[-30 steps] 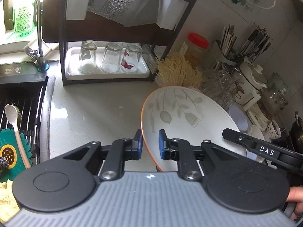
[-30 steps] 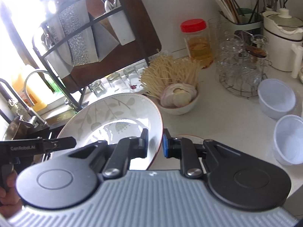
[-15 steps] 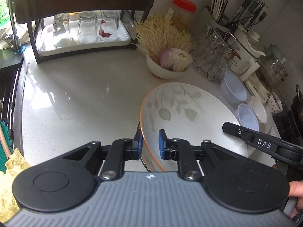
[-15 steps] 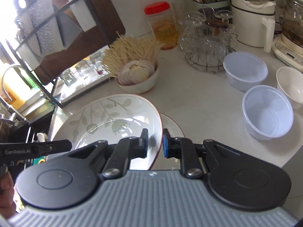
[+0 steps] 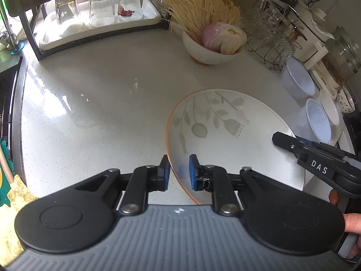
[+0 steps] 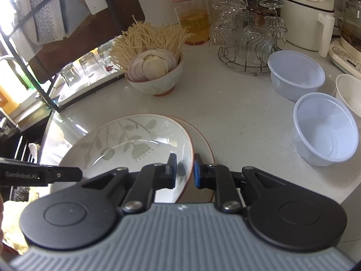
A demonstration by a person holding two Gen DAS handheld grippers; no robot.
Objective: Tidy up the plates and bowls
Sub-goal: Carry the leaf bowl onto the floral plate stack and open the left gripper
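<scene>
A white plate with a grey leaf pattern and orange rim [image 5: 225, 135] is held by both grippers just above the counter. My left gripper [image 5: 178, 171] is shut on its left rim. My right gripper [image 6: 183, 171] is shut on its right rim [image 6: 135, 144]. A second plate [image 6: 200, 140] lies flat on the counter under the held plate's right edge. Two clear plastic bowls [image 6: 325, 128] [image 6: 295, 74] and a white bowl [image 6: 349, 92] stand to the right.
A bowl of sliced onion and enoki mushrooms [image 6: 155, 72] stands behind the plates. A wire rack of upturned glasses [image 6: 246, 36], a red-lidded jar [image 6: 191, 15] and a white cooker [image 6: 306, 11] line the back. A dish rack with glasses [image 5: 99, 9] and the sink edge [image 5: 13, 103] are at left.
Both grippers have carried the leaf plate down and to the right, from near the dish rack to low over the counter above the second plate.
</scene>
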